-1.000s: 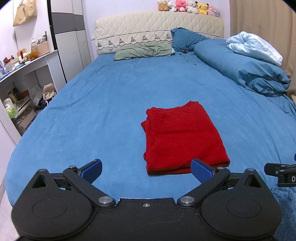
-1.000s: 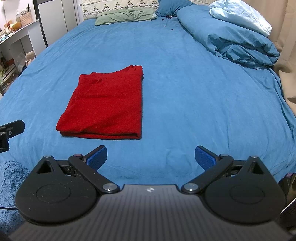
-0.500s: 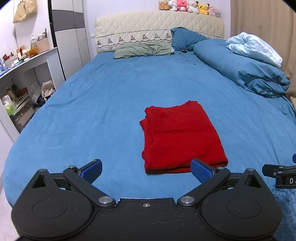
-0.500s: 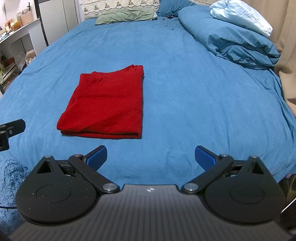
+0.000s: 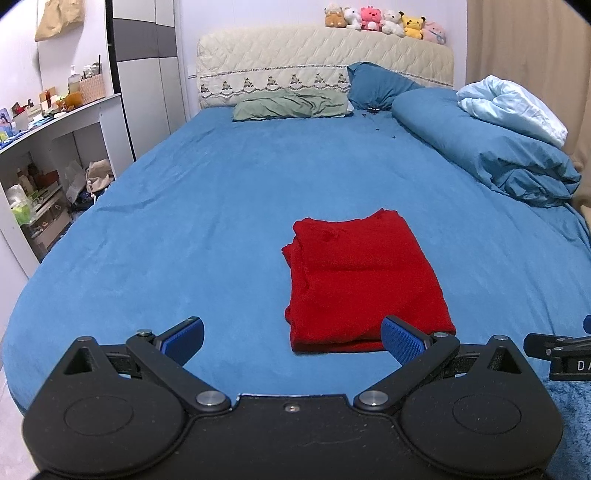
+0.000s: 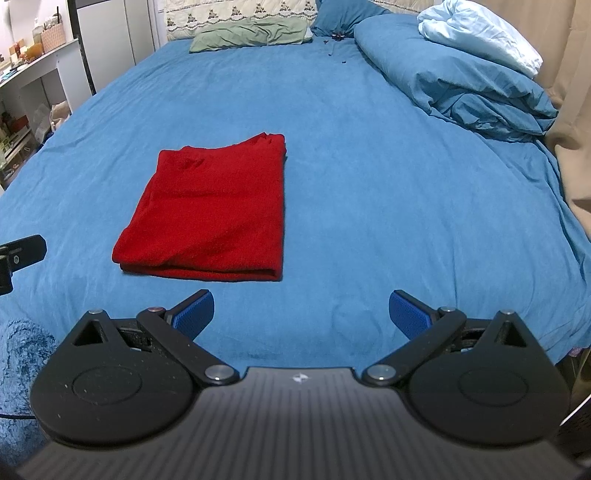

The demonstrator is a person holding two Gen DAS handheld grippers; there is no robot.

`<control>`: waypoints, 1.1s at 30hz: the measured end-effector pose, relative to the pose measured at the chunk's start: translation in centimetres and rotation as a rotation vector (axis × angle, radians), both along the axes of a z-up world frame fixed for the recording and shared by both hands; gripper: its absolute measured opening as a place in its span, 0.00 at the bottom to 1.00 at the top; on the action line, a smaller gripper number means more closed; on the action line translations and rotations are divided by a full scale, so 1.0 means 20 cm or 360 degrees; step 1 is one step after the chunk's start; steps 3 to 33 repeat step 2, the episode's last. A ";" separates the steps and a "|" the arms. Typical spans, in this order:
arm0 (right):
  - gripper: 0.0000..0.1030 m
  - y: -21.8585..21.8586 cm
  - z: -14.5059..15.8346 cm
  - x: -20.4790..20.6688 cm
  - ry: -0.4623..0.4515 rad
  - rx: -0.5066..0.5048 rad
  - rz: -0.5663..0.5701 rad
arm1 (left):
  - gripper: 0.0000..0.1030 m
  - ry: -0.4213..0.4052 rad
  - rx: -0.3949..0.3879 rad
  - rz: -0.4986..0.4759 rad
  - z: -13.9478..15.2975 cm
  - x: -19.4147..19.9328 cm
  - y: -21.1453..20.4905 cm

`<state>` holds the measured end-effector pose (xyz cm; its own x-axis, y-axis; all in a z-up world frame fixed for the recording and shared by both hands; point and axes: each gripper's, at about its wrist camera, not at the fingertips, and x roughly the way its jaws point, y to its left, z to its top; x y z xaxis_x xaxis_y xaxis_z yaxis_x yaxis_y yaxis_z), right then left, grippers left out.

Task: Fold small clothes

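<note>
While both tools sit low at the near edge of the bed (image 5: 184, 229), each has its blue-padded fingers spread wide apart with nothing between them. From its own camera, the left tool (image 5: 291, 338) hovers over bare blue sheet, its right pad overlapping the near right corner of the red garment in the view; whether it touches the cloth cannot be told. The right tool (image 6: 301, 312) is over empty sheet, with the garment ahead and to its left, clearly apart from its pads.

Just beyond the tools lies the red garment (image 5: 364, 280), folded into a neat rectangle and flat on the sheet, its stacked layers showing along the near edge and a slightly rumpled far left corner.

Farther off on the right side is a heaped blue duvet (image 5: 491, 151) with a pale blue blanket (image 5: 513, 107) on top. At the head of the bed lie a green pillow (image 5: 291, 105) and a blue pillow (image 5: 376, 86) against a quilted cream headboard (image 5: 325, 61), which carries a row of plush toys (image 5: 384, 24).
</note>
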<state>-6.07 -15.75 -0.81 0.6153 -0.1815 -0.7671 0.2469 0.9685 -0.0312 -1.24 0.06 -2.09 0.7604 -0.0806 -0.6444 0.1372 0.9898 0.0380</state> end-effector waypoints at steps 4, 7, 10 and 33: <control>1.00 0.00 0.00 0.00 0.0000 0.0000 -0.0002 | 1.00 -0.0005 -0.0005 0.0006 0.00 0.00 0.00; 1.00 0.00 0.00 0.00 0.0000 0.0000 -0.0002 | 1.00 -0.0005 -0.0005 0.0006 0.00 0.00 0.00; 1.00 0.00 0.00 0.00 0.0000 0.0000 -0.0002 | 1.00 -0.0005 -0.0005 0.0006 0.00 0.00 0.00; 1.00 0.00 0.00 0.00 0.0000 0.0000 -0.0002 | 1.00 -0.0005 -0.0005 0.0006 0.00 0.00 0.00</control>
